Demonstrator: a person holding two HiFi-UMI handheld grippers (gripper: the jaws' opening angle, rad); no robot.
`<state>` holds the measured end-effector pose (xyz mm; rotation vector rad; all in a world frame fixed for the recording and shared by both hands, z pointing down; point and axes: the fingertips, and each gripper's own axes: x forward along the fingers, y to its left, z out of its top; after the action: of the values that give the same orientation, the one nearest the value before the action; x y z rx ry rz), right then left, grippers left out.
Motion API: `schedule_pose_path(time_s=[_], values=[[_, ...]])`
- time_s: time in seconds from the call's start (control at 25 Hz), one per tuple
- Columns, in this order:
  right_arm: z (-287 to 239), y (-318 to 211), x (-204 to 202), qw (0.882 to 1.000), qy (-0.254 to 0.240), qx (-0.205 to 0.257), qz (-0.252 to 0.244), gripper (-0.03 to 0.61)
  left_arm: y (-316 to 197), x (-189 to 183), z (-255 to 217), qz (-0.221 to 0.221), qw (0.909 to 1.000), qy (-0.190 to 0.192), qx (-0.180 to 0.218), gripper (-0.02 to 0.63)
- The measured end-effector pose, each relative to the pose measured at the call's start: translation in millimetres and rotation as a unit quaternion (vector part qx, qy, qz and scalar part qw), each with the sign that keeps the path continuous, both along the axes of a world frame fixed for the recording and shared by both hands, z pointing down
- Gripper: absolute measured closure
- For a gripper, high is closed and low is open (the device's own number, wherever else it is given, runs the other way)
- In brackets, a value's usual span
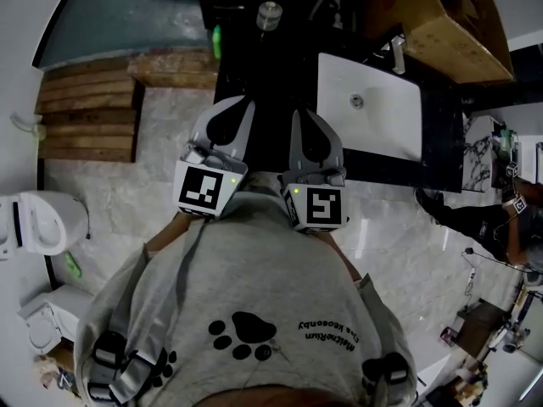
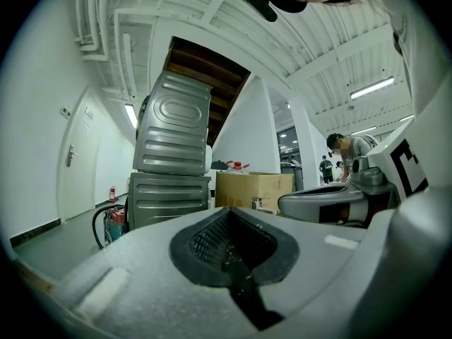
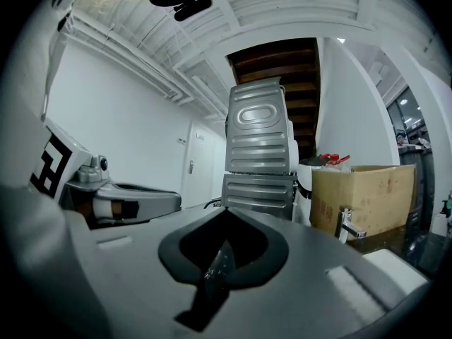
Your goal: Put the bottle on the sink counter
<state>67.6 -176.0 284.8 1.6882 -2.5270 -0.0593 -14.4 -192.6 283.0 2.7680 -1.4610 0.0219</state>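
Seen from above in the head view, a clear bottle (image 1: 269, 13) with a round cap stands on the far end of the black sink counter (image 1: 280, 75). A white basin (image 1: 370, 104) is set into the counter to the right. I hold both grippers close to my chest, side by side, pointing toward the counter. The left gripper (image 1: 229, 113) is shut with nothing in it, its jaws pressed together (image 2: 229, 242). The right gripper (image 1: 307, 119) is also shut and empty (image 3: 217, 260). Both are well short of the bottle.
A faucet (image 1: 397, 53) and a cardboard box (image 1: 450, 24) sit behind the basin. Wooden slats (image 1: 89, 113) lie at the left, a toilet (image 1: 34, 223) at the lower left. Stacked grey metal machines (image 2: 173, 161) stand ahead. Another person (image 1: 501, 219) is at the right.
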Motion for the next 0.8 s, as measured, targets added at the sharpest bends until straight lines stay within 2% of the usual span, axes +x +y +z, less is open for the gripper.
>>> schedule_pose_path(time_s=[0.32,0.64,0.8], values=[[2.1,-1.7,6.6,1.0,0.006,0.012,-0.023,0.577,6.1,12.3,2.6,-0.002,0.9999,-0.011,0.006,0.611],[0.9,-1.8,11.2,0.998,0.017,0.019,-0.05,0.577,9.7,21.0,6.0,-0.016,0.9998,-0.004,0.012,0.609],[-6.0,-0.6,9.9,0.998,0.003,0.023,-0.057,0.577,10.9,28.3,6.7,-0.018,0.9997,-0.002,0.018,0.61]])
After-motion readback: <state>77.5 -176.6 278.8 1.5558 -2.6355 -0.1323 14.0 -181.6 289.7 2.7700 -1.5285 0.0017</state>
